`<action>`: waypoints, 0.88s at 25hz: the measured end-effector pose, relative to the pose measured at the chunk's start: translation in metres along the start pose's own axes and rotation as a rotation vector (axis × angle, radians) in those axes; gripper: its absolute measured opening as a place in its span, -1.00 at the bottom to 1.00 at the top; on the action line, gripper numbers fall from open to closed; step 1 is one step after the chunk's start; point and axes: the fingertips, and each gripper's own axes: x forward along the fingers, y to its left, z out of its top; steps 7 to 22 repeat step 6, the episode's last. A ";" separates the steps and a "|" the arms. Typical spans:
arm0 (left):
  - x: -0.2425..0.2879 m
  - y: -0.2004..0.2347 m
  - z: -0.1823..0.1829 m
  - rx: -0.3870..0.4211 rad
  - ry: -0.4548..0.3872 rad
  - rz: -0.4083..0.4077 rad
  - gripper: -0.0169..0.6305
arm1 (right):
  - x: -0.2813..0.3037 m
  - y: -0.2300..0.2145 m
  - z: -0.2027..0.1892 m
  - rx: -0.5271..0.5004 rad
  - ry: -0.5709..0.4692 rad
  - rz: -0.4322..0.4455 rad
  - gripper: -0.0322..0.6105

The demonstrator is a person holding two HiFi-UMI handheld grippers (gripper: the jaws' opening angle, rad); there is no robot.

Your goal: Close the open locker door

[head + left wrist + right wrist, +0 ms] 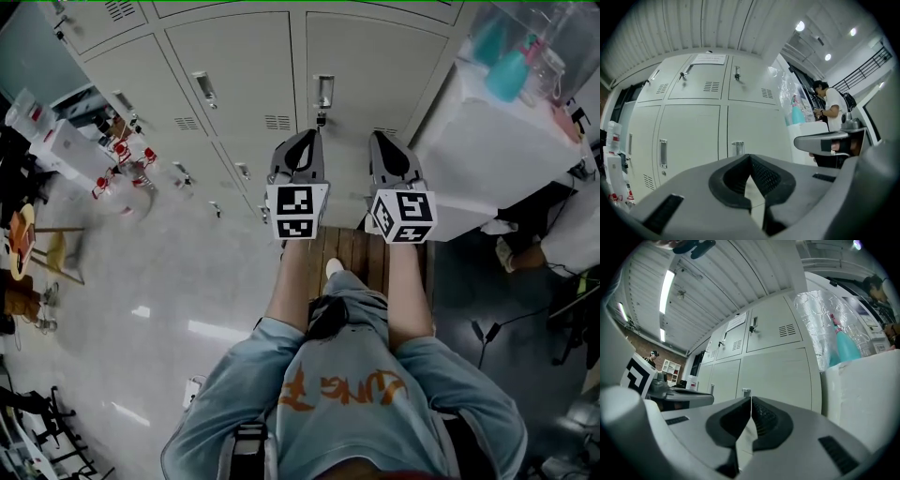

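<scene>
Locker doors (239, 66) ahead of both grippers all look shut. A dark gap (624, 101) at the far left of the bank may be the open one, but I cannot tell. If so, the left hand-held gripper (305, 141) is nearer than the right hand-held gripper (384, 145). Both have jaws together, holding nothing.

Glossy grey floor (169, 281), perhaps concrete
</scene>
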 end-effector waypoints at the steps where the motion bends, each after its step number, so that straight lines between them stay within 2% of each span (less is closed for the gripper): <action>1: 0.003 -0.005 -0.001 0.003 -0.001 -0.015 -0.90 | -0.001 -0.002 -0.001 -0.002 0.003 -0.005 -0.80; 6: 0.016 -0.013 -0.011 0.004 0.007 -0.048 -0.89 | 0.001 -0.012 -0.011 -0.009 0.018 -0.021 -0.80; 22: 0.016 -0.013 -0.011 0.004 0.007 -0.048 -0.89 | 0.001 -0.012 -0.011 -0.009 0.018 -0.021 -0.80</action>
